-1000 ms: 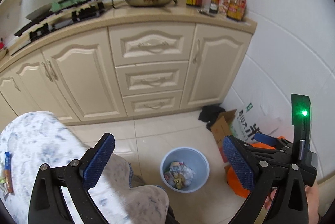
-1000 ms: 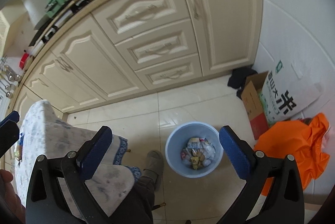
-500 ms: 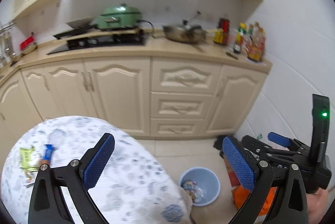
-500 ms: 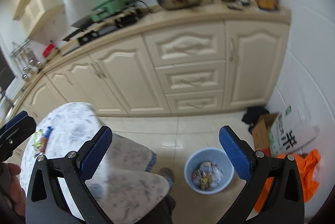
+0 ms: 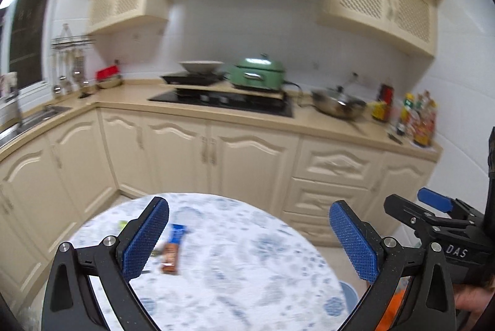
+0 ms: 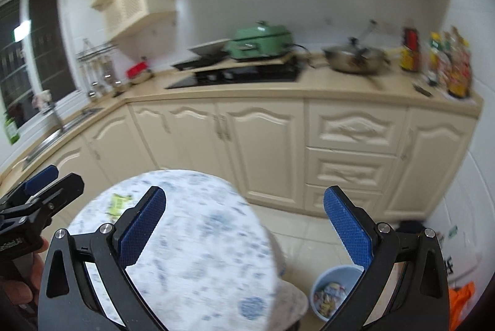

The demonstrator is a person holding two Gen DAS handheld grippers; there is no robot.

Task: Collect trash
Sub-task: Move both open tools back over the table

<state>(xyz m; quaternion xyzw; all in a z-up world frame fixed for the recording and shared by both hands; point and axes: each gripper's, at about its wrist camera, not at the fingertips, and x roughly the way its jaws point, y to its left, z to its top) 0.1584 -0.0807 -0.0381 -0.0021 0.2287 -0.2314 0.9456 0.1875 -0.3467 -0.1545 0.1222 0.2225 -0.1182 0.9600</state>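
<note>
- Left wrist view: left gripper wide open, empty, above snack-bar wrapper on round table
- Right gripper open too; a rushed grab could knock the wrapper off

Round table with blue-white floral cloth fills lower middle of frame. Brown-blue snack wrapper lies left of centre, yellow-green wrapper near far left edge. Rest is blurry tbh.

1. The left gripper is showing black angular arms, blue textured pads and silver screws.
2. The right gripper is looking identical; from the left wrist view its body is carrying white "DAS" lettering.
</note>
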